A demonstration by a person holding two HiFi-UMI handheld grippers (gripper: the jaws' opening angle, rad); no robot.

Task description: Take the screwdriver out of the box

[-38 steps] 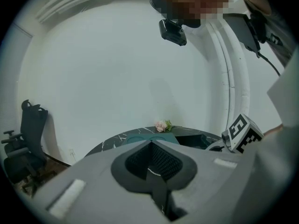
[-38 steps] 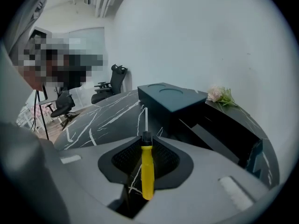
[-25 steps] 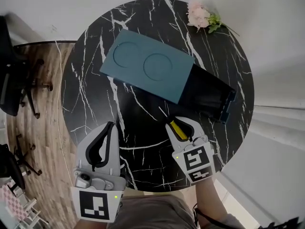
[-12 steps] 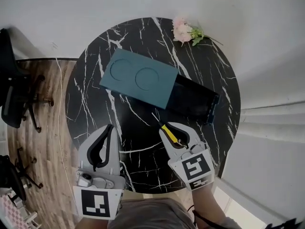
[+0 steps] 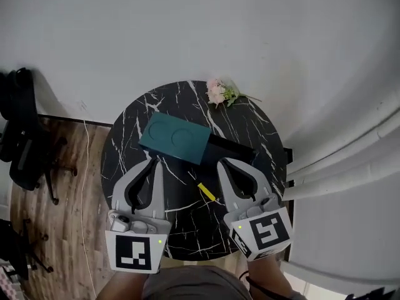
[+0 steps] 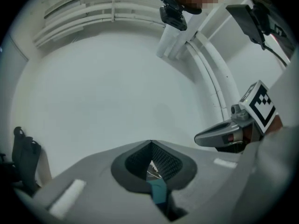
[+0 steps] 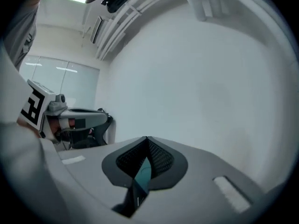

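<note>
Your right tongs (image 5: 224, 163) had just closed on nothing (left tongs (image 5: 156, 163) pressed together too, empty); the yellow-handled screwdriver (image 5: 207, 192) lay below, between them, the teal rectangular box (image 5: 175, 137) beyond their tips.

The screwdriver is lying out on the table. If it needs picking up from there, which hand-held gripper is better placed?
Probably the right hand-held gripper: in the head view the screwdriver lies just beside it, farther from the left hand-held gripper. The right jaws have just closed, empty, and must reopen.
</note>
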